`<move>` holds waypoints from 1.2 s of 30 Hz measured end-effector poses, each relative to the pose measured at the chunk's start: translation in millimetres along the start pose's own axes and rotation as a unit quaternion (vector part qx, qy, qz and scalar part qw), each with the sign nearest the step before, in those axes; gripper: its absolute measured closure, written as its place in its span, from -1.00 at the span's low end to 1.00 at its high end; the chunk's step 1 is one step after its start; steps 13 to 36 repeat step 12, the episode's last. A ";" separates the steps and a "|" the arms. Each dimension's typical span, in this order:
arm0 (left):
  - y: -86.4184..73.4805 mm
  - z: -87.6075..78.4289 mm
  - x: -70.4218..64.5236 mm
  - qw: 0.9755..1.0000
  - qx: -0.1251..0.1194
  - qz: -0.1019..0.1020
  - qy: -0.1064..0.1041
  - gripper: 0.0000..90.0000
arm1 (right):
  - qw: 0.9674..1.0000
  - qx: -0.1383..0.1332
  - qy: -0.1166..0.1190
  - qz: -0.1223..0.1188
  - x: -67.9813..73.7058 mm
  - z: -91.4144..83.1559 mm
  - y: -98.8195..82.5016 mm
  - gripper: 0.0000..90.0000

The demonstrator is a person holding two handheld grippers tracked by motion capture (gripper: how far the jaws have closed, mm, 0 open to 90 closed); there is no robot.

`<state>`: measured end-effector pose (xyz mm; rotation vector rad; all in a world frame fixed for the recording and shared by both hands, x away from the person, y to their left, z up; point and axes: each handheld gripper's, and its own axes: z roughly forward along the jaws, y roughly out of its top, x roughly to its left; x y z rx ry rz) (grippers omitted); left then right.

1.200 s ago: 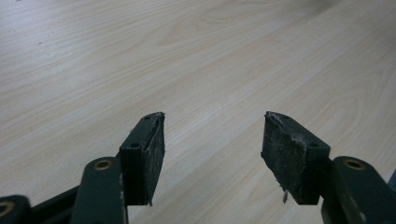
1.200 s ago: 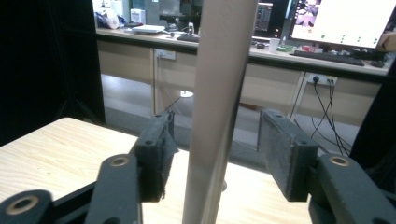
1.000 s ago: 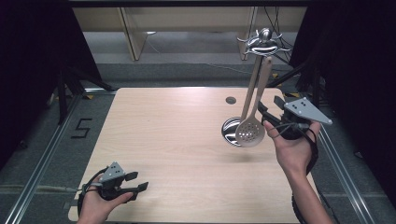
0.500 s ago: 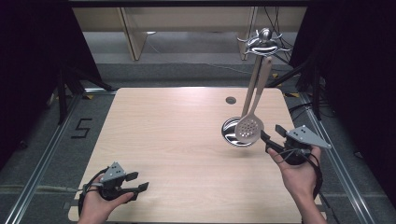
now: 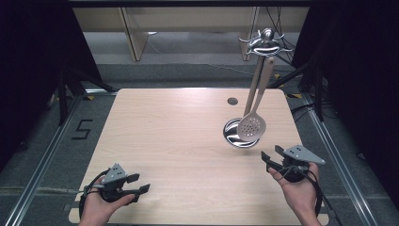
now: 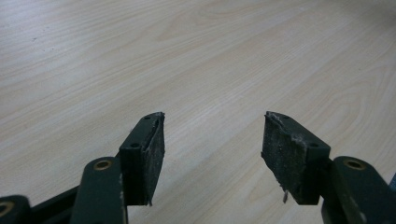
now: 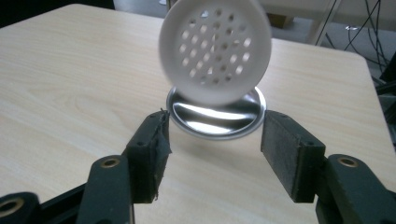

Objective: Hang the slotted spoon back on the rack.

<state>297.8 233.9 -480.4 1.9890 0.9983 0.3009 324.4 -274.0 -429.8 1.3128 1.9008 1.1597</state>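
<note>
A white slotted spoon (image 5: 251, 126) hangs from a metal utensil stand (image 5: 264, 42) whose round shiny base (image 5: 231, 133) sits on the wooden table (image 5: 179, 136). In the right gripper view the perforated spoon head (image 7: 215, 46) hangs just above the base (image 7: 217, 116), a little beyond my jaws. My right gripper (image 5: 272, 160) is open and holds nothing, near the table's front right. Near the front left edge my left gripper (image 5: 139, 183) is open over bare wood, with nothing between its pads (image 6: 148, 156).
A small dark hole (image 5: 232, 100) marks the table behind the stand. Metal rails run along both sides of the table, and a "5" (image 5: 81, 129) is marked on the floor at left. Wooden furniture legs and cables stand beyond the far edge.
My right gripper has drawn back from the hanging spoon toward the front right of the table. The spoon still hangs on the stand. My left gripper has stayed put.
</note>
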 end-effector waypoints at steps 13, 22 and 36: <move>1.6 -0.9 0.2 1.000 0.003 0.003 -0.005 -0.15 | 1.000 0.023 0.005 0.021 -8.0 -4.3 -22.4 -0.03; 1.6 -0.9 0.2 1.000 0.003 0.003 -0.005 -0.15 | 1.000 0.023 0.005 0.021 -8.0 -4.3 -22.4 -0.03; 1.6 -0.9 0.2 1.000 0.003 0.003 -0.005 -0.15 | 1.000 0.023 0.005 0.021 -8.0 -4.3 -22.4 -0.03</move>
